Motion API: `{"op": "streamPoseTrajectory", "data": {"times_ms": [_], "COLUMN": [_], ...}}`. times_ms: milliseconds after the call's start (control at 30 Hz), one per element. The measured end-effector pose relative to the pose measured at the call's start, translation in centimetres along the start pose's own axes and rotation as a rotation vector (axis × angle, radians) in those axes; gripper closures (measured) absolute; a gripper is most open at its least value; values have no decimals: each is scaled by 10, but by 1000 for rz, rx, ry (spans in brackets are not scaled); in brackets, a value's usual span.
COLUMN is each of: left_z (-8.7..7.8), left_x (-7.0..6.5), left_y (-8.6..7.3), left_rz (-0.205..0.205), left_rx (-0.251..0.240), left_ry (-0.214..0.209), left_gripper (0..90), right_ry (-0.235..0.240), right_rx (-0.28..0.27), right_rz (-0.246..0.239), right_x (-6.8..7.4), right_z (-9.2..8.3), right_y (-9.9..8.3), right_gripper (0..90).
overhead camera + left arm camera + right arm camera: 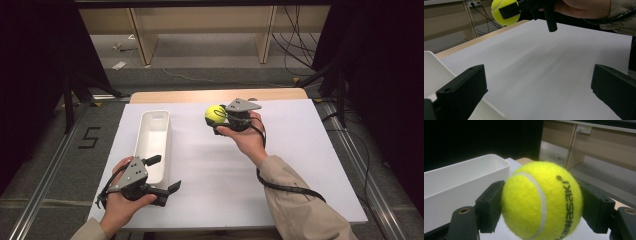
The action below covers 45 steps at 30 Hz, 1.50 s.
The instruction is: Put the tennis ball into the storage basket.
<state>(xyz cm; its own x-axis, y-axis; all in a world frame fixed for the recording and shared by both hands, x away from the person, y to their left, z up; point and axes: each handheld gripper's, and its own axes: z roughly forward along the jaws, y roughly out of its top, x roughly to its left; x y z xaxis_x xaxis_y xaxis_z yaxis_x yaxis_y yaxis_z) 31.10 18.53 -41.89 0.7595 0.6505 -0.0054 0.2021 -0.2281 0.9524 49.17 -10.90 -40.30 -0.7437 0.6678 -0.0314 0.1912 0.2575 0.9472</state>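
My right tool point(221, 118) grips the fuzzy yellow tennis ball point(215, 114) aloft at upper centre, my left tool point(161, 174) gapes wide lower left; next, likely carrying it over the long white plastic bin point(152, 131).

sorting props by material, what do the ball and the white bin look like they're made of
Tennis ball: fuzzy yellow felt, matte, with a white curved seam and printed black lettering; presumably a rubber core, though that is hidden. White bin: most likely moulded plastic, with smooth thin walls, rounded corners and a slight sheen. The right gripper clamps the ball on both sides.
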Motion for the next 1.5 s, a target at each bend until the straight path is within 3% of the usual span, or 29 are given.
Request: {"op": "streamPoseTrajectory", "data": {"times_ms": [1500], "left_z": [0], "left_x": [0], "left_y": [0], "left_rz": [-2], "left_rx": [-1], "left_ry": [0], "left_gripper": [0], "right_ry": [52], "right_rx": [-20], "right_rz": [-21], "right_x": [21], "right_z": [15], "right_y": [11], "right_gripper": [272]}}
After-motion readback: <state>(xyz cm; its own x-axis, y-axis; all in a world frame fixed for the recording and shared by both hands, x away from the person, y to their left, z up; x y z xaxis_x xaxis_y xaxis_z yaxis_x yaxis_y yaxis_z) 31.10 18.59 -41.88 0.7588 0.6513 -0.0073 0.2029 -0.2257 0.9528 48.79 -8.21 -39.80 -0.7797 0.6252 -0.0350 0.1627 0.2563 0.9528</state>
